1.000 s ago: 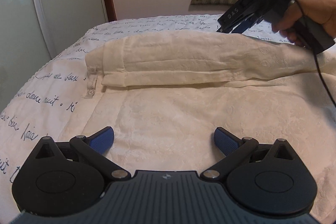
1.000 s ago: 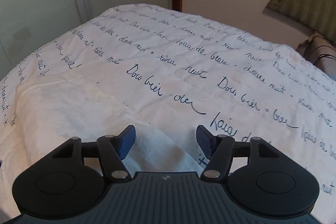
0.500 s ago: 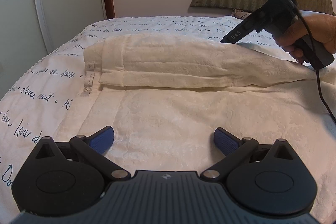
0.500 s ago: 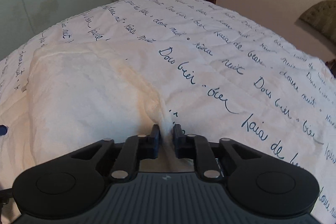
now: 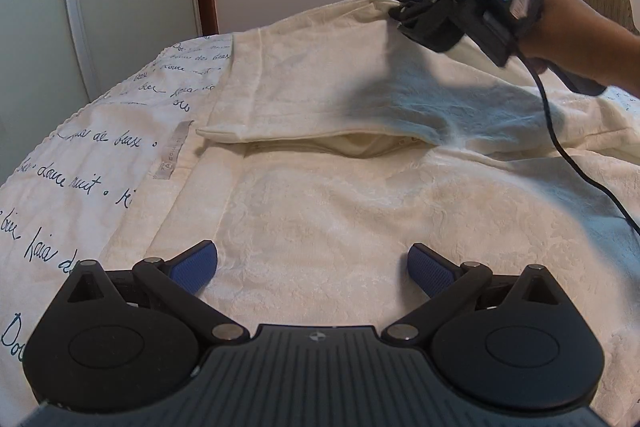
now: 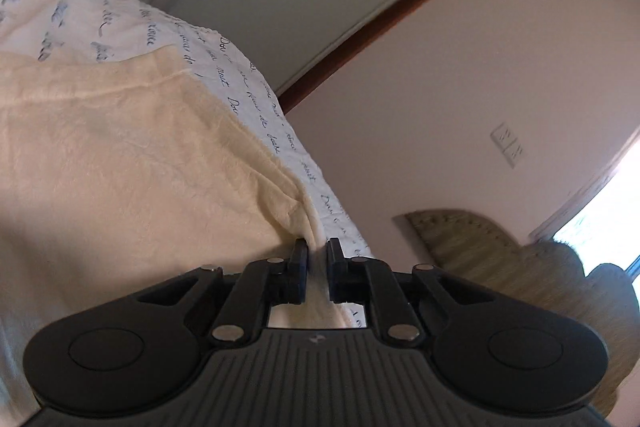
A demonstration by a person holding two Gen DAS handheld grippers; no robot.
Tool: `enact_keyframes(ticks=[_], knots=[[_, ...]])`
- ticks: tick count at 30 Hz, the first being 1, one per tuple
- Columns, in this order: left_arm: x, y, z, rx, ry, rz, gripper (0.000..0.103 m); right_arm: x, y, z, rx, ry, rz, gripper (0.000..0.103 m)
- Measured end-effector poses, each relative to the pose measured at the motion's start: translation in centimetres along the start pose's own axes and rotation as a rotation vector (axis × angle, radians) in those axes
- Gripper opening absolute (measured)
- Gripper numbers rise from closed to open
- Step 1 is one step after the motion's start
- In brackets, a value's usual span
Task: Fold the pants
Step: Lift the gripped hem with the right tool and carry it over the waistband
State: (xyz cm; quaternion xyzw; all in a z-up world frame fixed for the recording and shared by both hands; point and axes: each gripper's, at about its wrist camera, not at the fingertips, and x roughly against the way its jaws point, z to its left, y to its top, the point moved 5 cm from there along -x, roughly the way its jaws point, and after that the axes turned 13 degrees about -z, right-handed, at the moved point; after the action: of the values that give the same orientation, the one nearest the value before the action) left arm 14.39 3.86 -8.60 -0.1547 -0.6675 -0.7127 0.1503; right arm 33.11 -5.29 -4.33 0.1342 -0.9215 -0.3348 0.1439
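Cream pants [image 5: 340, 211] are spread across a bed covered by a white bedspread [image 5: 80, 163] printed with dark cursive writing, which is seen at the left of the left wrist view. In that view the left gripper [image 5: 313, 267] is shown at the bottom centre, its blue-padded fingers [image 5: 194, 265] spread wide apart above the cloth with nothing between them. At the upper right of the same view, the right gripper [image 5: 404, 11] is held by a person's hand [image 5: 568, 35], and its tips are clamped on the far edge of the pants, which is raised off the bed so that a fold of fabric slopes down toward the middle of the frame. A black cable [image 5: 560, 131] hangs from that tool along the right side. In the strongly tilted right wrist view, the right gripper [image 6: 317, 259] is seen at the lower centre with its jaws pinched tight on a ridge of the cream fabric [image 6: 120, 167], which fills the left half of the frame. A padded headboard [image 6: 472, 247] is seen at the lower right, and a wall socket [image 6: 508, 143] on the pink wall above it.
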Motion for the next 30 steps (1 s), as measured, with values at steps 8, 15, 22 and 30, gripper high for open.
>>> enact_keyframes(ticks=[8, 15, 22, 30], knots=[[0.2, 0.2, 0.6, 0.030, -0.013, -0.004, 0.103, 6.7, 1.2, 1.0, 0.068, -0.012, -0.111, 0.008], [2.1, 2.1, 3.6, 0.195, 0.052, -0.090, 0.102, 13.7, 2.0, 3.3, 0.132, 0.042, -0.164, 0.008], [2.5, 5.2, 7.1, 0.513, -0.135, -0.096, 0.103, 18.1, 1.1, 6.7, 0.169, 0.112, -0.146, 0.008], [-3.4, 7.9, 9.4, 0.862, -0.243, 0.025, 0.102, 18.1, -0.3, 8.3, 0.089, 0.134, -0.116, 0.008]])
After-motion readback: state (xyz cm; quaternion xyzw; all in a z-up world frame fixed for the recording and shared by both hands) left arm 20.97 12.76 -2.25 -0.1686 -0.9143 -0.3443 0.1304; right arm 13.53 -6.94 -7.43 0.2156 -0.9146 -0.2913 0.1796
